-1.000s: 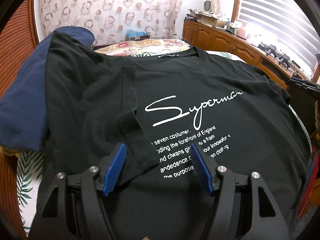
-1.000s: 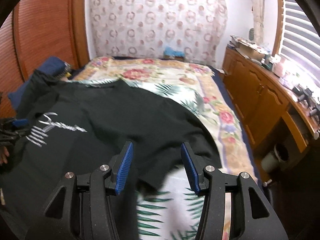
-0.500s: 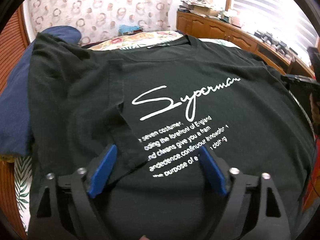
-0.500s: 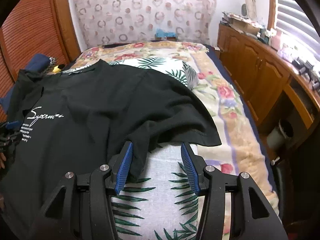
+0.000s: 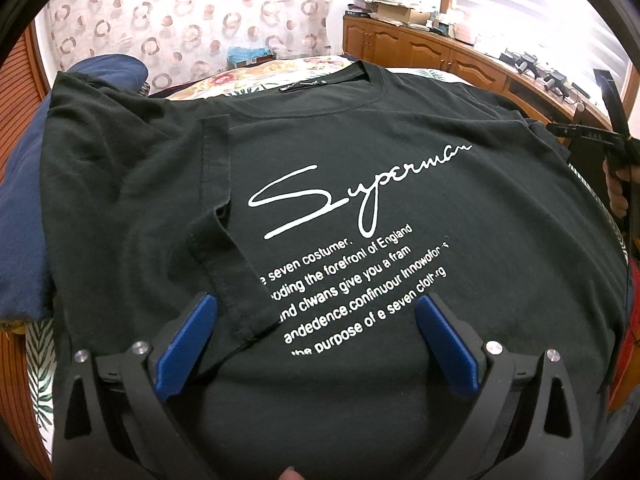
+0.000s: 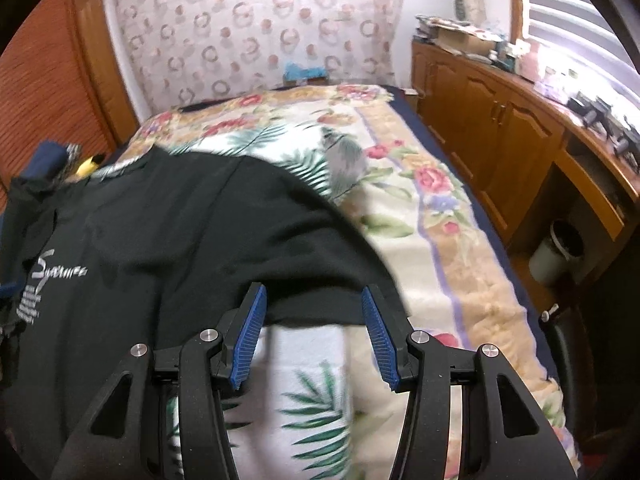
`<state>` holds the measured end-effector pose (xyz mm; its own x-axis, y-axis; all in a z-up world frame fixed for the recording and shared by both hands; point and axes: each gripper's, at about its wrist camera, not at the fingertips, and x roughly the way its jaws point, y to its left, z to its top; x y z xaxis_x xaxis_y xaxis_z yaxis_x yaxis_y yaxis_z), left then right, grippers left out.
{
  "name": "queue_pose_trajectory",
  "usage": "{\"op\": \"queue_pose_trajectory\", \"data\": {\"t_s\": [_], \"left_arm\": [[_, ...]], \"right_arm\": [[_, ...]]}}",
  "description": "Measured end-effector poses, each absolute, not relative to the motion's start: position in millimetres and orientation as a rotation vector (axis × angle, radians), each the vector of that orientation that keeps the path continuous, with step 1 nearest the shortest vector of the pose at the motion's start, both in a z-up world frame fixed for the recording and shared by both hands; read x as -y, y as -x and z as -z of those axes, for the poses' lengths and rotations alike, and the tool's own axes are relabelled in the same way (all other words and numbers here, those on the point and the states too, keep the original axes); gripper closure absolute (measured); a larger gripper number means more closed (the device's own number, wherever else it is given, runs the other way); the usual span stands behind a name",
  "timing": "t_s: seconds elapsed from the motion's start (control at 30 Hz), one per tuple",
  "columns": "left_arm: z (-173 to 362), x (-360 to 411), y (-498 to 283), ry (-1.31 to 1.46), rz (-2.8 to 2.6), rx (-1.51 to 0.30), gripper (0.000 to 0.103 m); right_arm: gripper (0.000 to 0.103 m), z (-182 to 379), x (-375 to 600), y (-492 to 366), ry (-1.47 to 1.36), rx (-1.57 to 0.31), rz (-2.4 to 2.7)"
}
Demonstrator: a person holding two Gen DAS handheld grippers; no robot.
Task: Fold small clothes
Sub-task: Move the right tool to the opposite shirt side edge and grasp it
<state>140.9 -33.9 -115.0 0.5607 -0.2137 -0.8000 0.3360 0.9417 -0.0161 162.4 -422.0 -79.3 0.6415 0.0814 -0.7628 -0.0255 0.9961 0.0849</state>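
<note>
A black T-shirt [image 5: 360,152] with white "Superman" print lies face up on the bed. Its left sleeve [image 5: 216,216] is folded in over the chest. My left gripper [image 5: 316,308] is open and empty, low over the shirt's lower front. In the right wrist view the same shirt [image 6: 192,240] fills the left half, and its right sleeve edge lies between the blue pads. My right gripper [image 6: 314,300] is open at that sleeve's hem, above the bedspread. The right gripper also shows at the right edge of the left wrist view [image 5: 580,132].
A floral and palm-leaf bedspread [image 6: 420,208] covers the bed. A navy cloth [image 5: 20,184] lies left of the shirt. Wooden cabinets [image 6: 500,120] run along the right wall, with a small bin [image 6: 560,252] beside them. A wooden wardrobe [image 6: 48,80] stands at left.
The left gripper has opened wider and tilted down over the shirt's print. The right gripper swung toward the shirt's right sleeve and now has its hem between the pads.
</note>
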Motion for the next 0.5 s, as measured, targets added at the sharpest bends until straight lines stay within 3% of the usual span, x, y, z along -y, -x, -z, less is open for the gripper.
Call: {"op": "queue_pose_trajectory", "data": {"t_s": [0.4, 0.5], "left_arm": [[79.7, 28.4, -120.0, -0.069, 0.300, -0.766, 0.003], [69.1, 28.0, -112.4, -0.050, 0.304, -0.729, 0.003]], "right_arm": [[0.053, 98.2, 456.4, -188.0, -0.241, -0.953, -0.097], [0.064, 98.7, 458.2, -187.5, -0.304, -0.954, -0.144]]}}
